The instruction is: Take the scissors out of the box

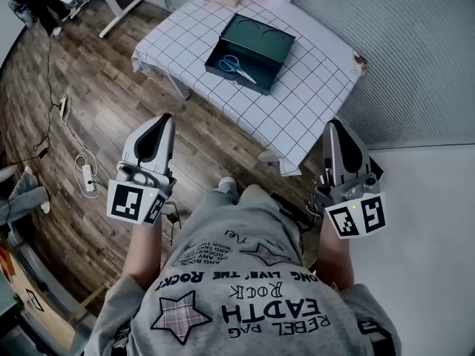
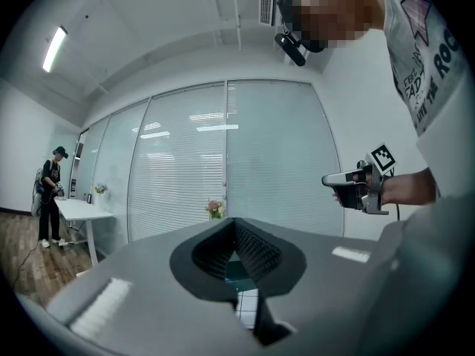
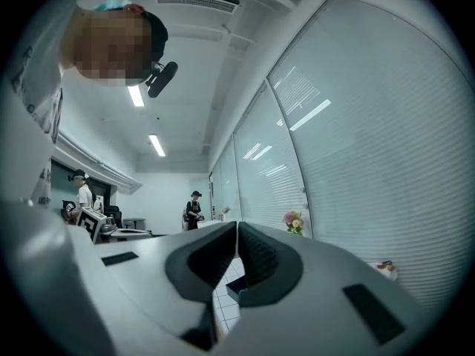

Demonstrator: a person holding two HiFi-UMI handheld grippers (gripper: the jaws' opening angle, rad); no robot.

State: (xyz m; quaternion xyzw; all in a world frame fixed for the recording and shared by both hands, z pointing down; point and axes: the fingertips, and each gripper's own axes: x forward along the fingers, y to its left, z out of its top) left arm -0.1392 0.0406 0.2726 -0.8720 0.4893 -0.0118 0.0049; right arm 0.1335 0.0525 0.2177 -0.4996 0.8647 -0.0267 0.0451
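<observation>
One pair of blue-handled scissors (image 1: 237,67) lies inside one open dark-green box (image 1: 261,41) on one checked-cloth table (image 1: 315,87). Two grippers, the left gripper (image 1: 165,119) and the right gripper (image 1: 332,124), are held forward on either side of the person, well short of the box. Both have their jaws closed together and hold nothing. The scissors' long axis runs along the box's near wall, handles toward the box's left end.

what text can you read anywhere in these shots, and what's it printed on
"EARTH": large print on the person's grey T-shirt, upside down in the head view.
"LIVE! THE ROCK": curved line on the same shirt; the letters before it are unclear.
"REBEL PAG" and "ROCK": smaller print on the same shirt.
Black-and-white marker cube: square pattern only, no words.
Dark green open box and blue-handled scissors: no readable text.
</observation>
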